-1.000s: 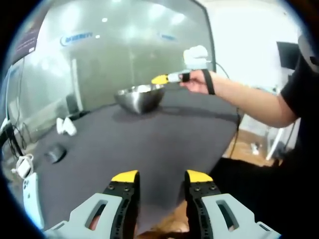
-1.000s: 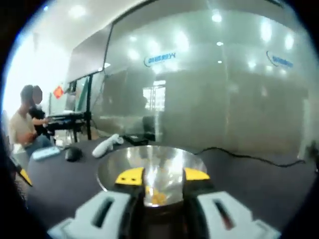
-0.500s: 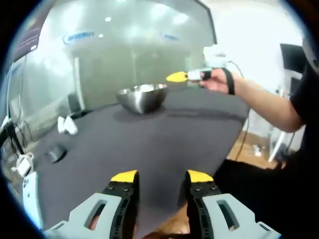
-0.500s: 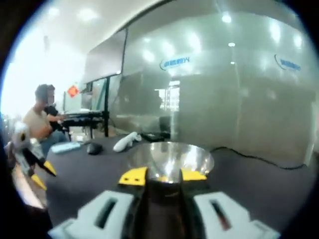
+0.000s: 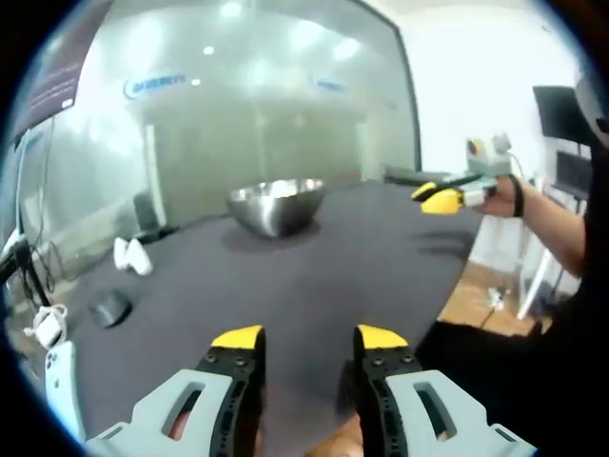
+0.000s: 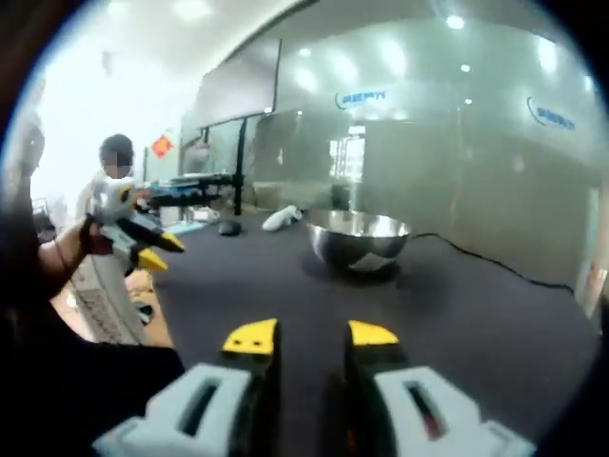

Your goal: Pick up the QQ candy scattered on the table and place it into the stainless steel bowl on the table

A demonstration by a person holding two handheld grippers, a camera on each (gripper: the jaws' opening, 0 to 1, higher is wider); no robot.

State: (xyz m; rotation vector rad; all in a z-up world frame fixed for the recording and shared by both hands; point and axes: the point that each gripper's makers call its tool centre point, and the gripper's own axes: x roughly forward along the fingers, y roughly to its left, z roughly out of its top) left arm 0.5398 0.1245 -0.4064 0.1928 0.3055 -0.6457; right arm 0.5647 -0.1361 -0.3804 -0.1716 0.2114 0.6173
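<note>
We have drawn our right gripper [image 6: 309, 335] back from the stainless steel bowl [image 6: 359, 235], which now sits well ahead on the dark counter [image 6: 457, 314]. Its fingers are spread, holding nothing. Our left gripper [image 5: 307, 337] hovers over the counter's near edge, fingers likewise spread and unloaded.

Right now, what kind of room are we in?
Probably an office or lab. A big frosted glass wall with blue logos stands behind the dark cloth-covered table, a computer mouse lies near a shiny stainless steel bowl, and someone sits at a desk farther back.
</note>
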